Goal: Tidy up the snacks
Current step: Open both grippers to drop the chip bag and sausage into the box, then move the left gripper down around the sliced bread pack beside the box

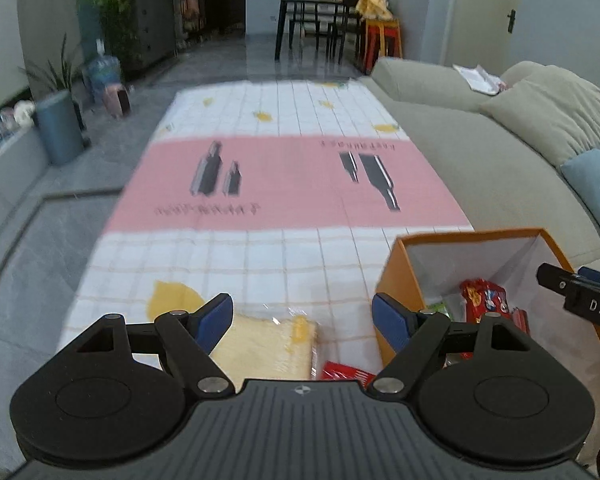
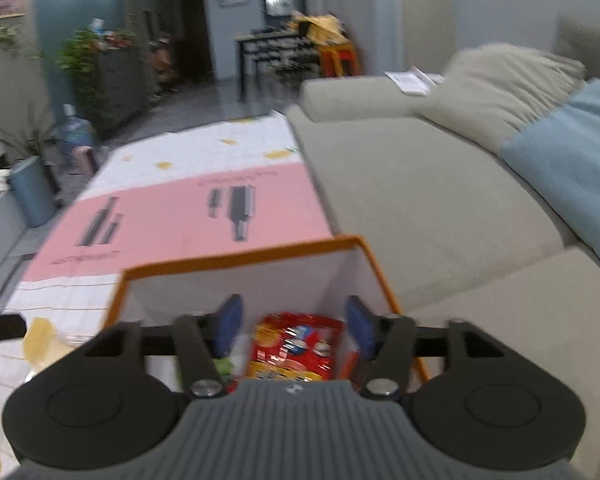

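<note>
An orange box (image 1: 396, 280) with a white inside stands on the table at the right; it also shows in the right wrist view (image 2: 240, 258). A red snack packet (image 1: 482, 296) lies inside it, seen also in the right wrist view (image 2: 296, 346), beside something green (image 2: 223, 366). My left gripper (image 1: 302, 320) is open above a clear bag of pale bread (image 1: 266, 346), with a red packet (image 1: 342, 371) just right of it. My right gripper (image 2: 294, 330) is open over the box, above the red packet; part of it shows in the left wrist view (image 1: 580, 294).
The table wears a white checked cloth with a pink band (image 1: 284, 180). A grey sofa (image 1: 500, 168) with a blue cushion (image 2: 572, 160) runs along its right. Plants and a blue bin (image 1: 58, 128) stand at the left, a dining table (image 1: 316, 20) far behind.
</note>
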Demonstrator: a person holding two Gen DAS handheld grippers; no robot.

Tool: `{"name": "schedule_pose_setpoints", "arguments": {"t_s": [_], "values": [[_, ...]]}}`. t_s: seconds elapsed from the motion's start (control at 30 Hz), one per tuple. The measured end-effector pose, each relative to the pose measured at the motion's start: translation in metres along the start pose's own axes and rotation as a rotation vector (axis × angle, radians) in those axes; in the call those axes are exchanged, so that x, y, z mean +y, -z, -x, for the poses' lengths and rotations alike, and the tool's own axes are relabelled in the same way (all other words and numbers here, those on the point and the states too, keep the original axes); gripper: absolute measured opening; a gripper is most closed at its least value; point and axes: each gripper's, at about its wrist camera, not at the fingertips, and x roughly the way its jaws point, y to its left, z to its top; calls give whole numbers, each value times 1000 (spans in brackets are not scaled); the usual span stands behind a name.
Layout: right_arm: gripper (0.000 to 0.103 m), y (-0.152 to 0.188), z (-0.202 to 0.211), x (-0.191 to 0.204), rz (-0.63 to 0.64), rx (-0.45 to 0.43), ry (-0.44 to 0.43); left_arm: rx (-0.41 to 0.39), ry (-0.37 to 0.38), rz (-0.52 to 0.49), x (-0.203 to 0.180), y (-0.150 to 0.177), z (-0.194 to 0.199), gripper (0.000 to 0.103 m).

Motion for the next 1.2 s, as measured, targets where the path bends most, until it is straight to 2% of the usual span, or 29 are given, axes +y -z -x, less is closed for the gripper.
{"name": "schedule_pose_setpoints", "arguments": {"t_s": [0.1, 0.2, 0.33, 0.53, 0.73, 0.9, 1.07, 1.2], "values": [[83, -1, 8, 9, 13, -43, -36, -28, -27, -48, 1, -1, 14, 93], [84, 1, 10, 14, -20, -34, -68, -46, -71, -84, 1, 1, 26, 93], [85, 2, 17, 26, -42, -25, -65, -50, -102, -94, 8, 3, 37, 93], [88, 10, 39, 49, -16, -58, -121, -24, -52, -62, 25, 10, 38, 93], [88, 25, 49, 75, 6, -36, -186, 33, -15, -39, 39, 23, 14, 93], [88, 29, 46, 91, 9, -7, -219, 97, 56, -12, 49, 41, -21, 93], [88, 31, 40, 93, 23, 3, -214, 168, 60, 5, 49, 49, -61, 93], [88, 32, 30, 86, -16, 48, -212, 235, 47, -5, 44, 53, -94, 93]]}}
